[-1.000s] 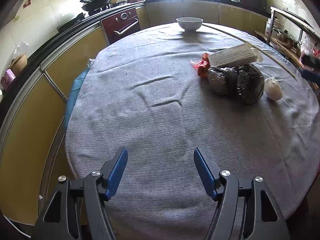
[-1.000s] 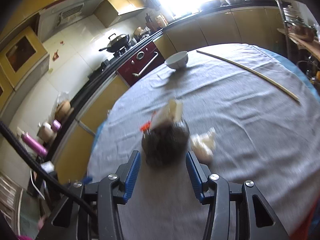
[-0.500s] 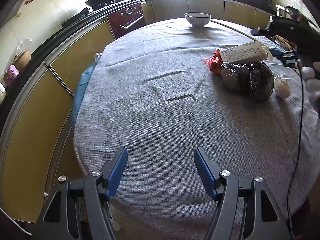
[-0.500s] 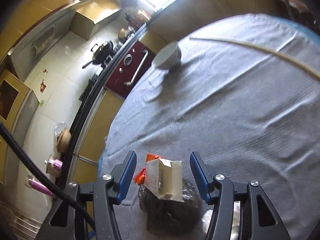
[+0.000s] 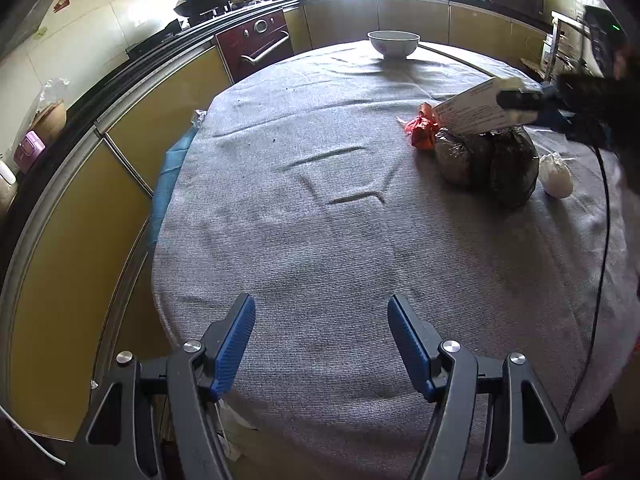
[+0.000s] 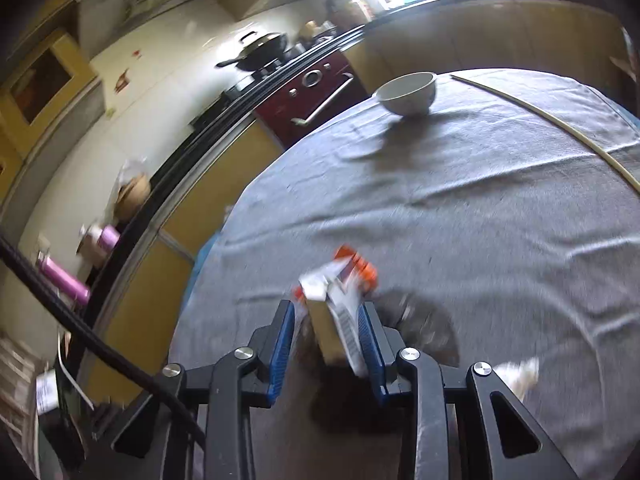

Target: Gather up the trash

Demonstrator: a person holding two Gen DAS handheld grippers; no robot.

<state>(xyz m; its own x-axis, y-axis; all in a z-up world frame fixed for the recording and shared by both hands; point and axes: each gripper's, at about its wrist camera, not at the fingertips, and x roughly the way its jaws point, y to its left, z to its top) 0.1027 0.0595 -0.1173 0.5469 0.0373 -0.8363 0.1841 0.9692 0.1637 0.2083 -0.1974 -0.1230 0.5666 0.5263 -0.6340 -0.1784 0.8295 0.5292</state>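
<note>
In the left wrist view the left gripper (image 5: pixel 322 340) sits at the bottom centre of the frame, its blue-padded jaws spread wide with nothing between them, above the near edge of the grey cloth (image 5: pixel 320 220) on the round table. The trash lies in the right part of that frame: a white carton (image 5: pixel 472 110) on top of a dark bag (image 5: pixel 486 160), a red wrapper (image 5: pixel 422 132) touching the bag's left side, and a white wad (image 5: pixel 556 176) just beside its right side. The right gripper (image 5: pixel 520 100) enters from the right edge at the carton's far end.

In the right wrist view, which is blurred, the right gripper (image 6: pixel 326 344) is at the lower centre, its jaws drawn close on the carton (image 6: pixel 334 320); the right pad lies against the carton's printed face, while a thin gap shows at the left pad. The red wrapper (image 6: pixel 358 266) shows just beyond the carton, the dark bag (image 6: pixel 420 328) below and to the right, and the wad (image 6: pixel 516 376) at the lower right.

A white bowl (image 5: pixel 393 43) stands at the far side of the cloth, top centre, well apart from the trash. A pale stick (image 6: pixel 552 124) lies across the upper right of the cloth.
</note>
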